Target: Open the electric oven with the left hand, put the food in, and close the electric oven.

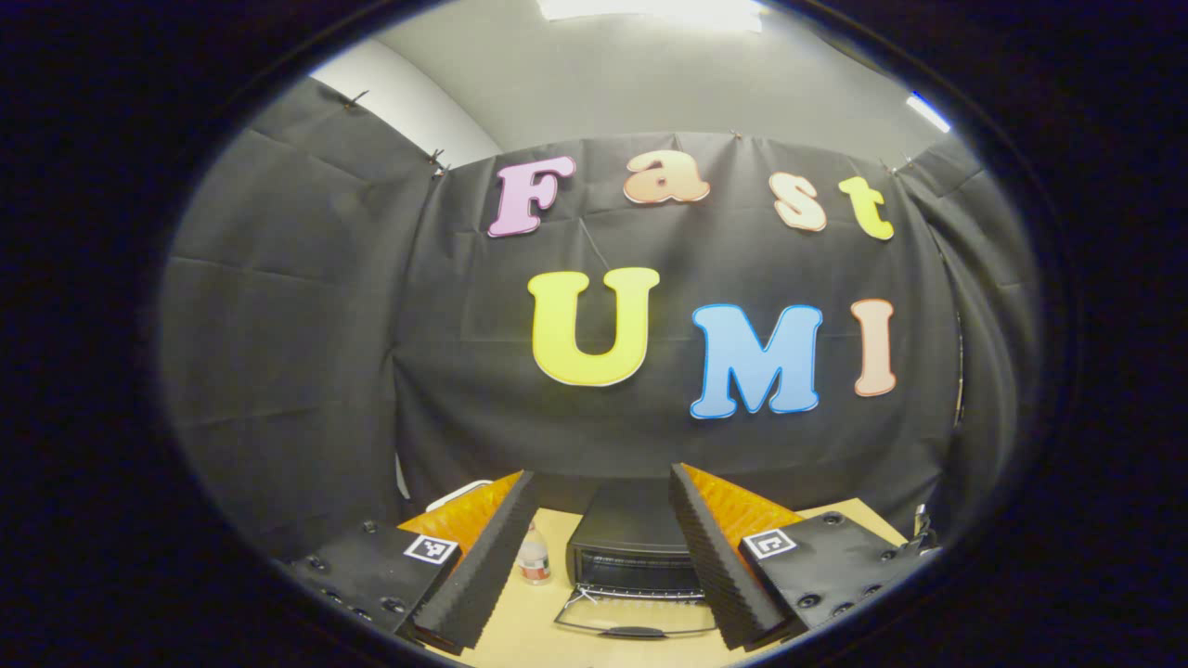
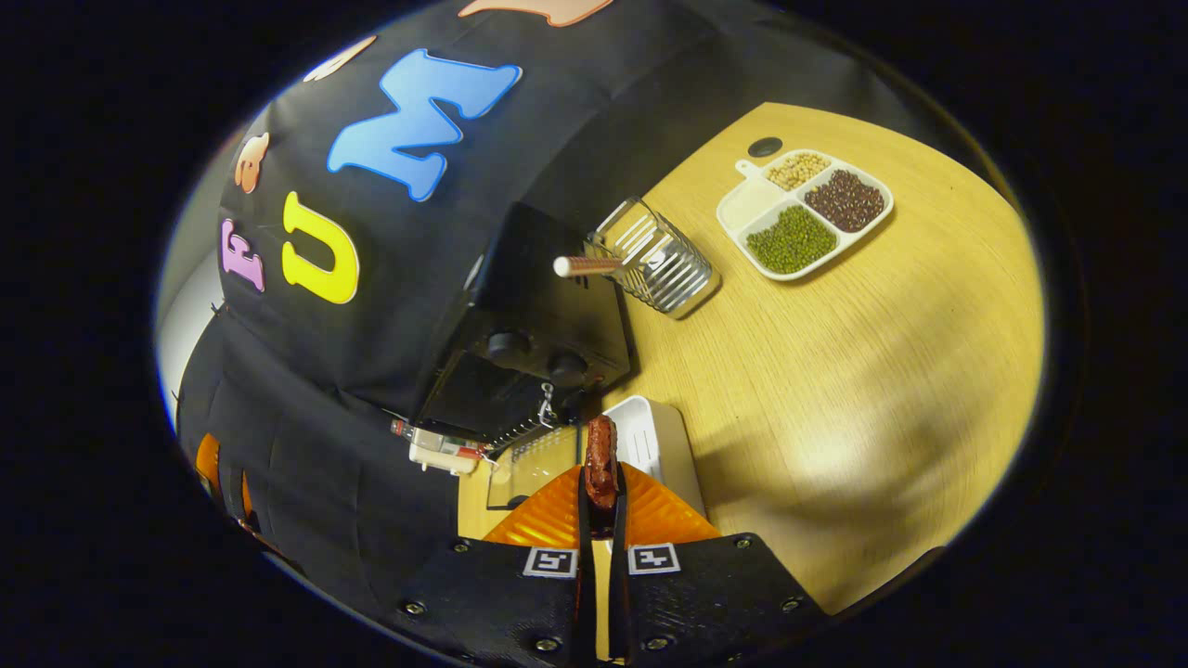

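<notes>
The black electric oven (image 1: 631, 543) stands on the wooden table with its glass door (image 1: 631, 620) folded down toward me. My left gripper (image 1: 601, 492) is held open and back from the oven, its foam-lined fingers (image 1: 483, 575) wide apart on either side of it with nothing between them. In the right gripper view the oven (image 2: 543, 315) is seen from its knob side, tilted, with the door (image 2: 534, 459) down. My right gripper (image 2: 600, 506) is shut on a dark red strip of food (image 2: 600, 459), which sticks out past the fingertips just in front of the door.
A small bottle (image 1: 534, 557) stands left of the oven. A white tray (image 2: 661, 443) lies beside the door. Behind the oven are a wire holder (image 2: 664, 264) with a stick in it and a divided plate of beans (image 2: 803, 211). Bare table (image 2: 882, 390) spreads to the right.
</notes>
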`<move>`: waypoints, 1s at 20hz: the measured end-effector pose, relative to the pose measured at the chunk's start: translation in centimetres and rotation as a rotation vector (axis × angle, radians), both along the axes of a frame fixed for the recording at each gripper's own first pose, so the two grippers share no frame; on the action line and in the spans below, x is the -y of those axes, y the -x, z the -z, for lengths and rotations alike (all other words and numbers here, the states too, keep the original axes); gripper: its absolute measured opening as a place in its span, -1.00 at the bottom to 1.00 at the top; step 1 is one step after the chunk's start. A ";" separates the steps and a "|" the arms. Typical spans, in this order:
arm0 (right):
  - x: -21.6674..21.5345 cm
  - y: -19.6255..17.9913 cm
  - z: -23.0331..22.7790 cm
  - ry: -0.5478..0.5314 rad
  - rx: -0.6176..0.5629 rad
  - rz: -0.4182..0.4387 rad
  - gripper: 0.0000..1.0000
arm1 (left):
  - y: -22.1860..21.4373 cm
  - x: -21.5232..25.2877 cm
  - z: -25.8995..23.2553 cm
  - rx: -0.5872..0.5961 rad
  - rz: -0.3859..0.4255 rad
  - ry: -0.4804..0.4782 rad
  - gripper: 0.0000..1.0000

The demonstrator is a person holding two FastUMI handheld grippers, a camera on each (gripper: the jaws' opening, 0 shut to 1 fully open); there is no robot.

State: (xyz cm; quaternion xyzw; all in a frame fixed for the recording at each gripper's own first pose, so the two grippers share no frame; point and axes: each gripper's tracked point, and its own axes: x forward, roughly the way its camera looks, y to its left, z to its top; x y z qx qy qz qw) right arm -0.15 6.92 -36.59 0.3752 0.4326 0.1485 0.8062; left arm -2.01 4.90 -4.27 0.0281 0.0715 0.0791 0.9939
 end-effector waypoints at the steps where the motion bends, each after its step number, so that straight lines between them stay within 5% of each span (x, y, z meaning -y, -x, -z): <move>1: -0.2 0.2 -1.6 -0.010 0.022 0.007 -0.89 | -0.5 -0.2 0.0 0.001 0.021 0.003 1.00; 11: -7.1 -0.4 -10.6 -0.119 0.155 0.089 -0.89 | -4.4 -3.8 0.6 0.019 0.216 0.051 1.00; 17: -13.0 -3.3 -8.3 -0.172 0.105 0.120 -0.89 | -4.6 -7.1 0.4 0.026 0.251 0.035 1.00; 20: -15.4 -5.3 -5.9 -0.171 0.074 0.148 -0.89 | -4.4 -9.1 0.9 0.012 0.248 0.025 0.84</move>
